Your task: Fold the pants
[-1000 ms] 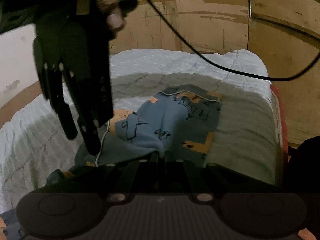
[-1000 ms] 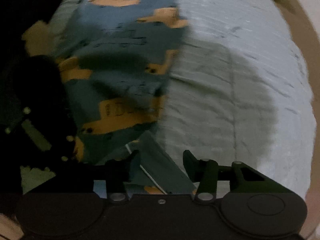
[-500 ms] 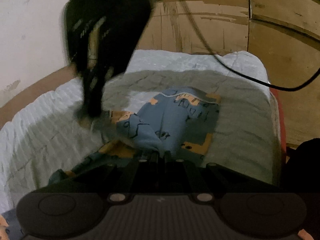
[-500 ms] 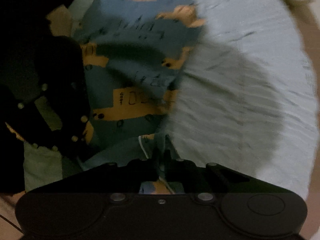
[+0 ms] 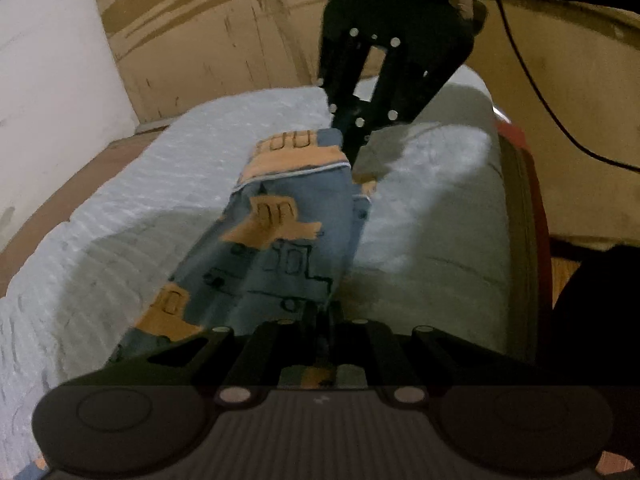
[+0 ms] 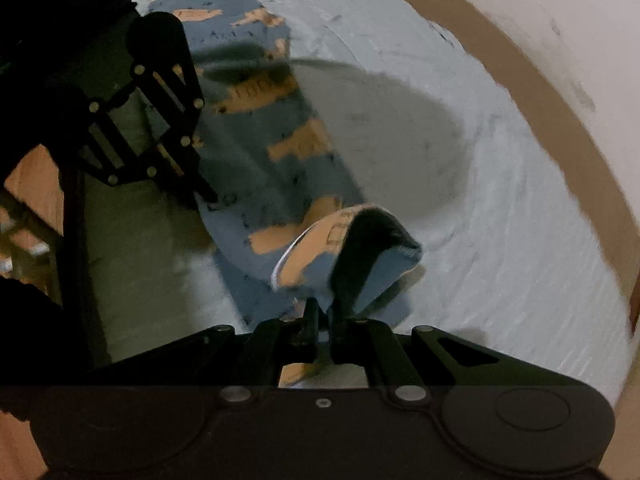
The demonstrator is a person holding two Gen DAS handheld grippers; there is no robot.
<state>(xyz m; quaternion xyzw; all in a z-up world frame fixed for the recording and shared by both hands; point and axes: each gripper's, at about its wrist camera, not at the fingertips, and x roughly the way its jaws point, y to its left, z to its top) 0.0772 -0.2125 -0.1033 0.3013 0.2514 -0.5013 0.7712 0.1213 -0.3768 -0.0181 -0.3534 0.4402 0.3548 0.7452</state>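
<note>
Blue pants (image 5: 288,240) with orange print stretch along the white quilted bed (image 5: 120,216), both the left tool (image 5: 322,320) and right tool (image 6: 324,316) pinching opposite ends, bare quilt either side, wooden panelling (image 5: 224,28) beyond.

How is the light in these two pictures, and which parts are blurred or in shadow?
Left wrist view: dim, warm light; the pants look slightly soft, and a shadow falls on the white quilt. Right wrist view: a broad dark shadow on the quilt; the lifted pants edge is motion-blurred; fisheye bends the bed's edge.
</note>
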